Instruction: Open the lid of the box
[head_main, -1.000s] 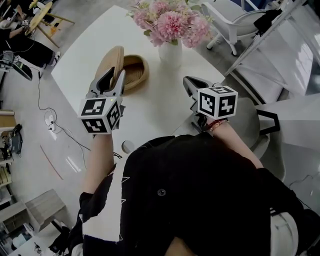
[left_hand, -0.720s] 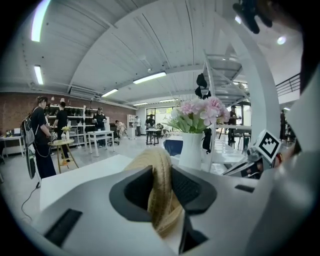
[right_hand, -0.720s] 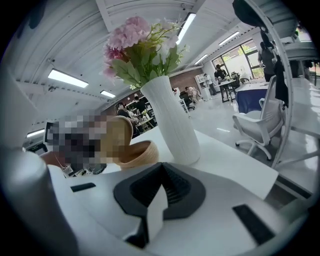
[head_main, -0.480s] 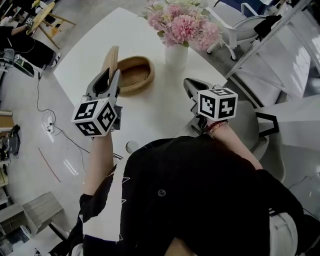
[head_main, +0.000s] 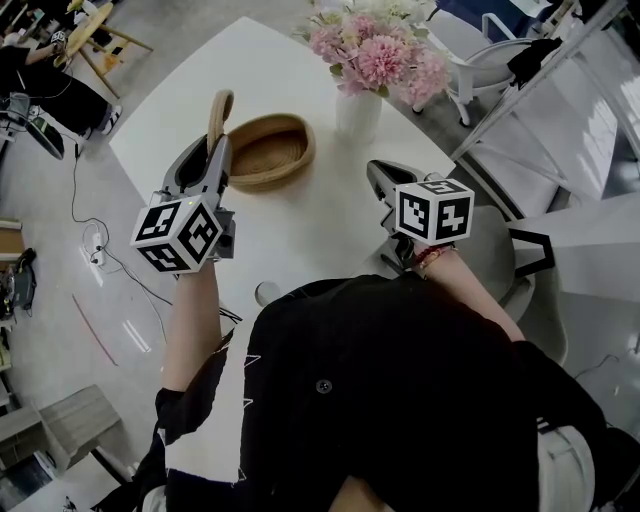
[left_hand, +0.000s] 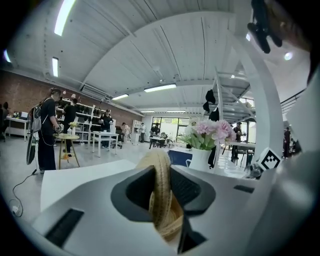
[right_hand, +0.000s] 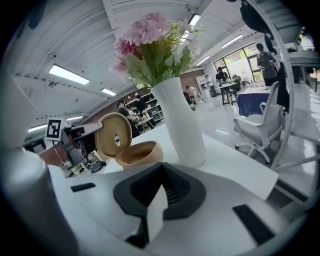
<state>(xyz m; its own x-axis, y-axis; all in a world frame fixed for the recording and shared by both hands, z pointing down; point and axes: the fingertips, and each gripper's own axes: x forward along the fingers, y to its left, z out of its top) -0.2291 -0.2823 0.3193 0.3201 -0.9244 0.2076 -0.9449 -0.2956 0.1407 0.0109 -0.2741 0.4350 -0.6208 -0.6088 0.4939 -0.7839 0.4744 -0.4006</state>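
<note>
My left gripper (head_main: 215, 150) pinches the woven lid (head_main: 215, 108) upright on edge, jaws just closing on it, at the left rim of the open box (head_main: 270, 152) on the table (head_main: 300, 230). My right gripper (head_main: 378, 178), jaws together and empty, is to the right.

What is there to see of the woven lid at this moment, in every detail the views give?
The lid is a round tan disc of coiled woven fibre, with a thick rim and a small dark opening at the centre of its inner face. It stands nearly on edge, lifted off the bowl-shaped box and beside that box's left rim. Whether the two touch cannot be told. The left gripper clamps its edge between its pads, its jaws having just been closing on it.
</note>
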